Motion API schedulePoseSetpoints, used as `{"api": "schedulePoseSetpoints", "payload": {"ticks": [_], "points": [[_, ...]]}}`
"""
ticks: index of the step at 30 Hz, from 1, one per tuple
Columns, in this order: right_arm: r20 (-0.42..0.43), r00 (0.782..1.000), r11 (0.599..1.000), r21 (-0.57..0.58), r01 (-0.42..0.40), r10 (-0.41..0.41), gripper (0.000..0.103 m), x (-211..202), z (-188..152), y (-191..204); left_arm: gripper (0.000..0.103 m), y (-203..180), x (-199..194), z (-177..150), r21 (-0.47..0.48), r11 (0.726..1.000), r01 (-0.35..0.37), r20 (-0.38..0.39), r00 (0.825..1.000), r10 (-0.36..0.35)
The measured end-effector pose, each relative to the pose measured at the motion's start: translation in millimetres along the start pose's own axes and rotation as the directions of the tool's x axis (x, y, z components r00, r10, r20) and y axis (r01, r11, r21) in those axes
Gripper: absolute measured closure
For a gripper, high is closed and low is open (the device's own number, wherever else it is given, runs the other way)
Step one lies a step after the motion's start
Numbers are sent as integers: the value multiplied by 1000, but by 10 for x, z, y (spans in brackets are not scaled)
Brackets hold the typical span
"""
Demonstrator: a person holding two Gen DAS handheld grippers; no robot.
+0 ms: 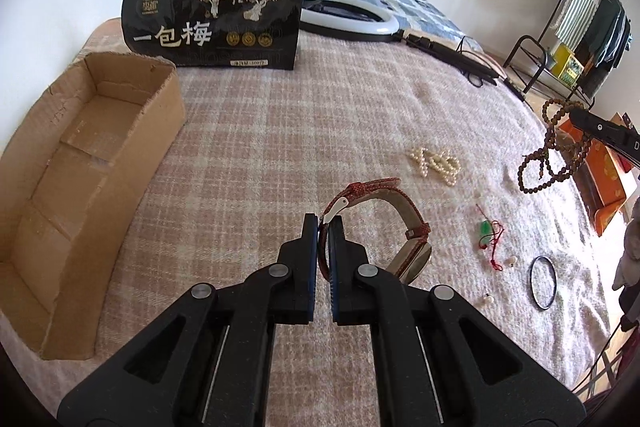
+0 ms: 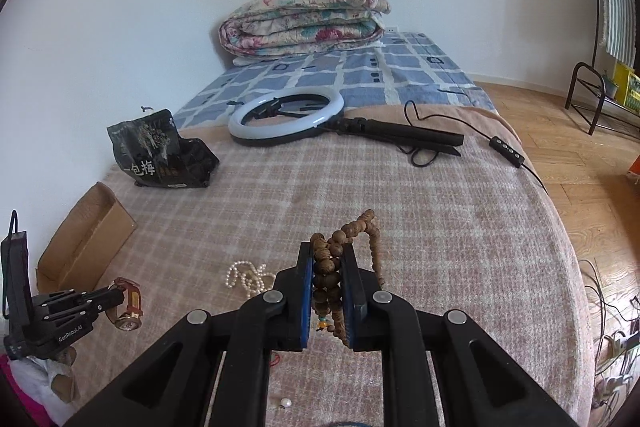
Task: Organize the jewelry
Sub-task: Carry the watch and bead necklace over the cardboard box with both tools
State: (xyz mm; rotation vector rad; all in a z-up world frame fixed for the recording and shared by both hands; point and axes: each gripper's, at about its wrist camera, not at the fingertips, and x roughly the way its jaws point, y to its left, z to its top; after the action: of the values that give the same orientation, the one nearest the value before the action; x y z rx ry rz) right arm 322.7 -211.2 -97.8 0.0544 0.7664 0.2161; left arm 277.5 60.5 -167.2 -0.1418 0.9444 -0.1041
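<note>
Both pieces are lifted for boxing: the left gripper [image 1: 325, 227] pinches the watch [image 1: 400, 227] strap, the right gripper [image 2: 328, 259] clamps the wooden beads [image 2: 334, 267], and next comes carrying them to the cardboard box [image 1: 80, 167] at the bed's left edge.

We see a bed [image 2: 400, 195] covered by a pink and white checked blanket [image 1: 320, 131], with a blue patterned sheet [image 2: 360, 75] at its far end. A folded floral quilt [image 2: 304, 19] lies in the upper middle of the frame against plain white walls [image 2: 120, 7] that meet in a corner. Daylight fills the room evenly. On the right we see a wooden parquet floor [image 2: 568, 155], and in the upper right a dark metal rack [image 2: 588, 95] with a striped cloth [image 2: 620, 19] hanging above it.
</note>
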Motion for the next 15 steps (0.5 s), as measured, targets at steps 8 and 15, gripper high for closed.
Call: {"api": "schedulePoseSetpoints", "payload": {"ticks": [8,15], "points": [[43,998,998,-53,-37,39,92,-292,150,438,100,108,-400,48,-4,1000,8,55,998,-8],[62,995,993,-99,-71,77,92,-455,226,918,100,339,-804,87,-28,1000,7,98,995,-4]]}}
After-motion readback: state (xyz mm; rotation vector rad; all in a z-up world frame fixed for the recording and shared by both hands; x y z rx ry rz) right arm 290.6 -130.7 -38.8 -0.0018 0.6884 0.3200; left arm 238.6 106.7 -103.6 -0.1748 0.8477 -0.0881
